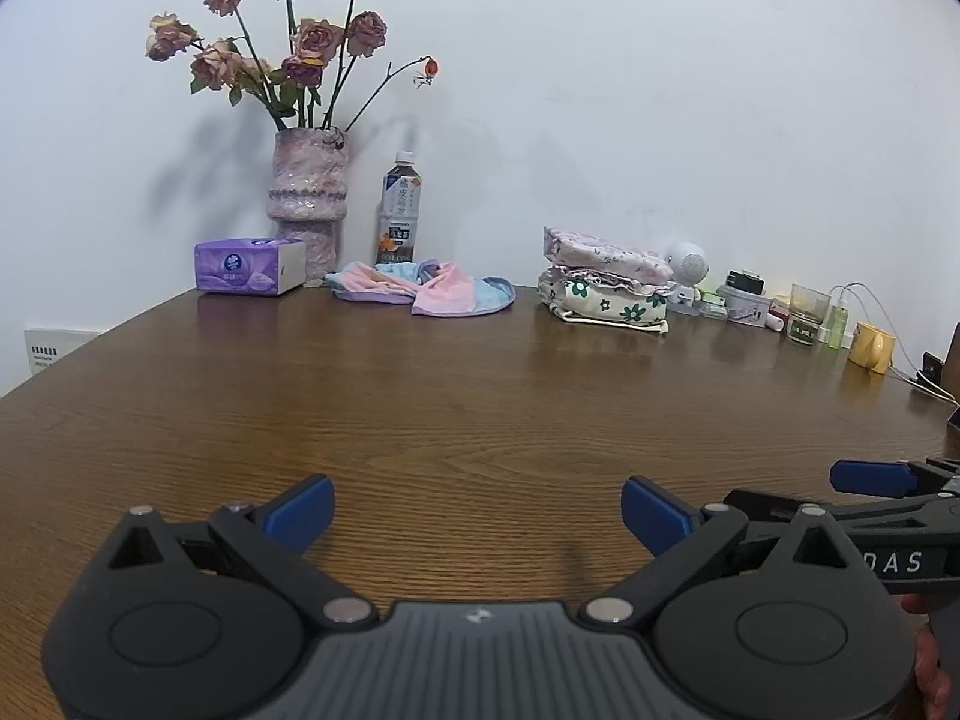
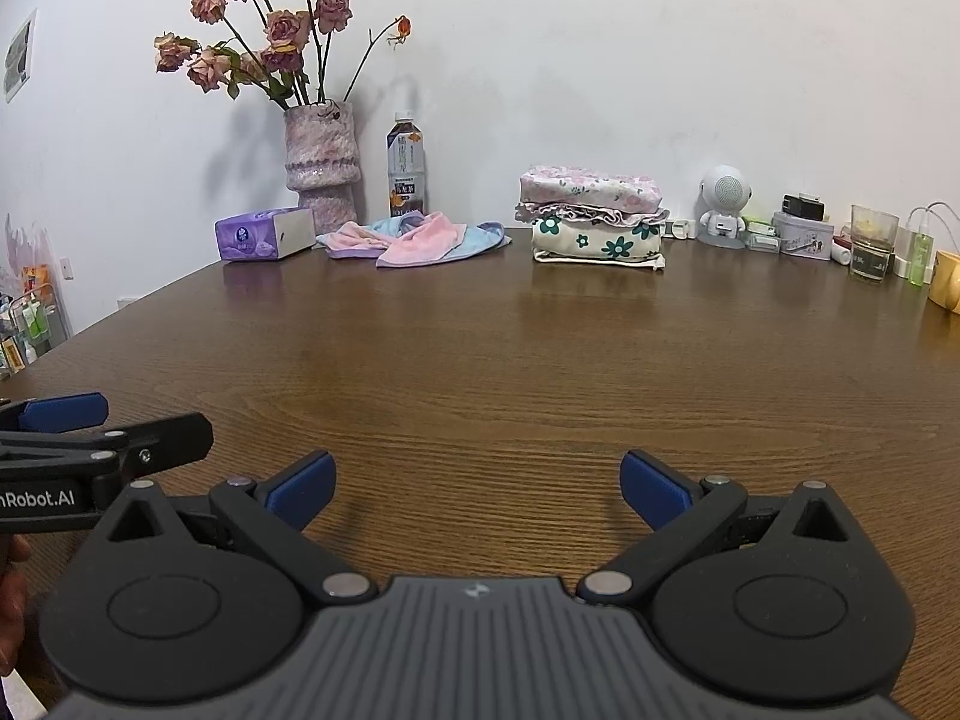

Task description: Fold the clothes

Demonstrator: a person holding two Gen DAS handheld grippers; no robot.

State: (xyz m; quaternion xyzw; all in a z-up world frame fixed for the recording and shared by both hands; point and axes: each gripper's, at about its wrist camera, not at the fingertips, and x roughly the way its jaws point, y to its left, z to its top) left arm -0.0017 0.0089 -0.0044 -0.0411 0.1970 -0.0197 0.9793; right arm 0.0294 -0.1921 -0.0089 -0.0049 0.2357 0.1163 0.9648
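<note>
A crumpled pink, blue and lilac cloth (image 1: 423, 291) (image 2: 414, 240) lies unfolded at the far side of the brown wooden table (image 1: 456, 408) (image 2: 480, 360), in front of a bottle. To its right sits a stack of folded flowered clothes (image 1: 606, 282) (image 2: 594, 219). My left gripper (image 1: 477, 513) hovers low over the near table edge, open and empty. My right gripper (image 2: 477, 489) is beside it, also open and empty. Each gripper shows at the edge of the other's view: the right gripper (image 1: 870, 480) and the left gripper (image 2: 66, 414).
Against the white wall stand a vase of dried roses (image 1: 306, 204) (image 2: 324, 162), a purple tissue box (image 1: 249, 266) (image 2: 264, 235) and a drink bottle (image 1: 399, 210) (image 2: 407, 165). At the back right are a white robot speaker (image 2: 726, 204), jars, a glass (image 2: 873, 243) and a yellow mug (image 1: 873, 347).
</note>
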